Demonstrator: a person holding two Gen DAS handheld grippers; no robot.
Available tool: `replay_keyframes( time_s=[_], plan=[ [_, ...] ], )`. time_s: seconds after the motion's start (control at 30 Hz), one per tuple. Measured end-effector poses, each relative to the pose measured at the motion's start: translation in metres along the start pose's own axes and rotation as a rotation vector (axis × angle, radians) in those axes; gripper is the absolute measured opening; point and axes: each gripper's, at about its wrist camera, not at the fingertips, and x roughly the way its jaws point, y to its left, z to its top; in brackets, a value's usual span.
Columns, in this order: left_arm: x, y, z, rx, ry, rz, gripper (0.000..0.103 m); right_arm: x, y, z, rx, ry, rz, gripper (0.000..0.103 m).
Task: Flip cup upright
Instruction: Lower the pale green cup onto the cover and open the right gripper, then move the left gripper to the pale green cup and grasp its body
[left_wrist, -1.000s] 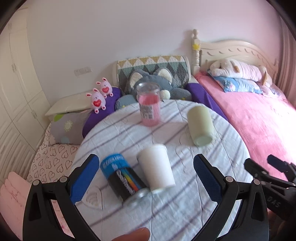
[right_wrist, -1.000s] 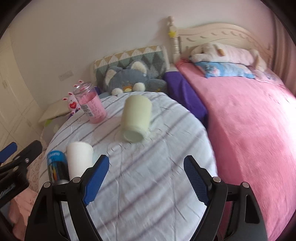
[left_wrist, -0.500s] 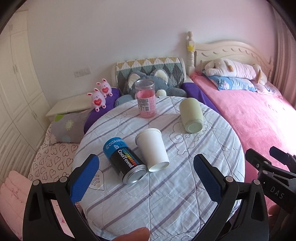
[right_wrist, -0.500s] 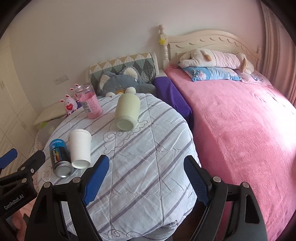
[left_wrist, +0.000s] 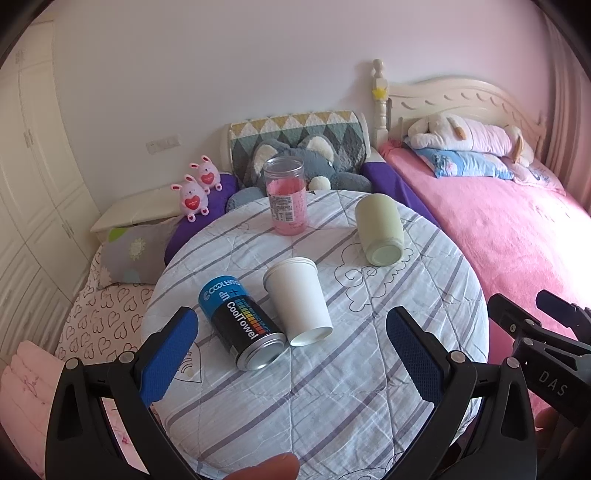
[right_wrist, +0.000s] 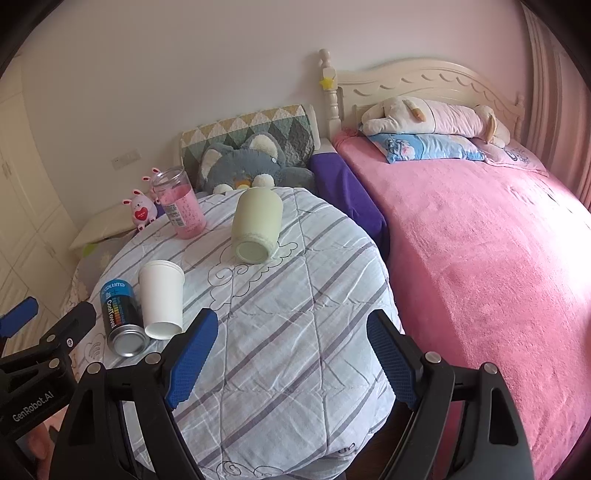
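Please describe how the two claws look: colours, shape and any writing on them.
Both are black plastic frames with visible bolts and two fingers with ribbed blue pads. The left claw reads "GenRobot.AI" in the right view. The right claw reads "DAS" in the left view. No cables or sleeves show.

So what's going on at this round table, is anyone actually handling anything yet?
Not yet. The left gripper and right gripper both hover open above the near edge of the table, holding nothing. The white cup, green cup and CoolTowel can lie on their sides; the pink jar stands upright.
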Motion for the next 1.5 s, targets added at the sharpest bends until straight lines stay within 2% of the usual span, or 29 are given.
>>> replay_keyframes(
  time_s=[0.37,0.57,0.87,1.07,1.3,1.5],
  plan=[
    [0.01,-0.018,0.009,0.026,0.003,-0.006,0.103,0.007,-0.01,0.004,0.016,0.002,0.001,0.084],
    [0.029,-0.036,0.022,0.041,0.02,-0.034,0.103,0.015,-0.021,0.01,0.037,0.002,-0.005,0.084],
    [0.093,-0.07,0.057,0.06,0.081,-0.081,0.103,0.051,-0.048,0.032,0.075,0.026,-0.04,0.084],
    [0.155,-0.09,0.081,0.071,0.165,-0.097,0.103,0.087,-0.064,0.053,0.092,0.045,-0.056,0.084],
    [0.211,-0.109,0.096,0.091,0.242,-0.096,0.103,0.138,-0.07,0.081,0.084,0.079,-0.06,0.084],
    [0.245,-0.117,0.104,0.07,0.313,-0.111,0.103,0.171,-0.077,0.097,0.096,0.105,-0.044,0.084]
  ],
)
